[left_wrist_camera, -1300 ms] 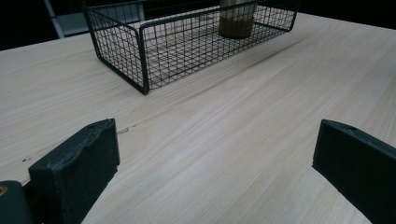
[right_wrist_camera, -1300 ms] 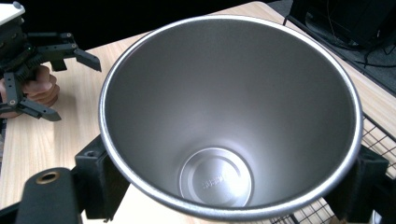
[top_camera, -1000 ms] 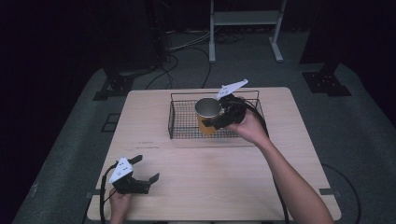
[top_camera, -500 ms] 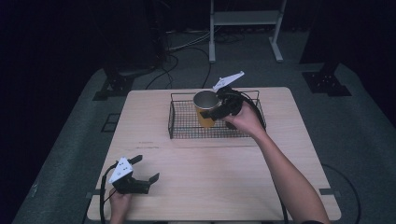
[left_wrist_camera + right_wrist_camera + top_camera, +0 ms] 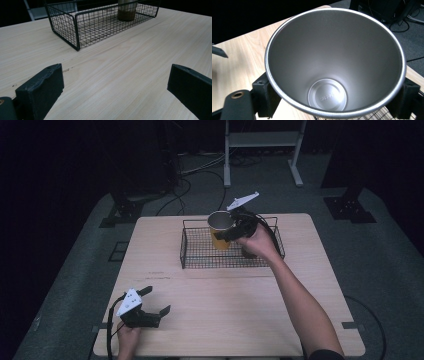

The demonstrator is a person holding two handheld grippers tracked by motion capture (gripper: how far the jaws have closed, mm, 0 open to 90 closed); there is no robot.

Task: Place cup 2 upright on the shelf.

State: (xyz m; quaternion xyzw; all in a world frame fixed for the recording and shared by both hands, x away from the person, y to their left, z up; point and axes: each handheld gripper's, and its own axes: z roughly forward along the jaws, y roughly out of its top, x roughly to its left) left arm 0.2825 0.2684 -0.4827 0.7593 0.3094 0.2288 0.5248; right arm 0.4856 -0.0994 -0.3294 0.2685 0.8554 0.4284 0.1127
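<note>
between the jaws of our right gripper we clamp a smooth steel cup, yellow outside, conical, upright, mouth up, above the wire basket. our left gripper stands apart, empty.

A pale, light-grained wooden worktop, roughly square with rounded corners, stands on a grey carpeted floor. On its far half, about midway across, lies a shallow rectangular basket of black wire mesh, its long sides running parallel to the far edge of the worktop. In the left gripper view the same basket sits flat on the wood, its near corner turned toward the camera and the grain of the boards visible through the mesh. A few small dark marks dot the surface to the left of the basket's front edge. The near half of the wood is bare apart from the hand-held tongs low over the near left corner.
</note>
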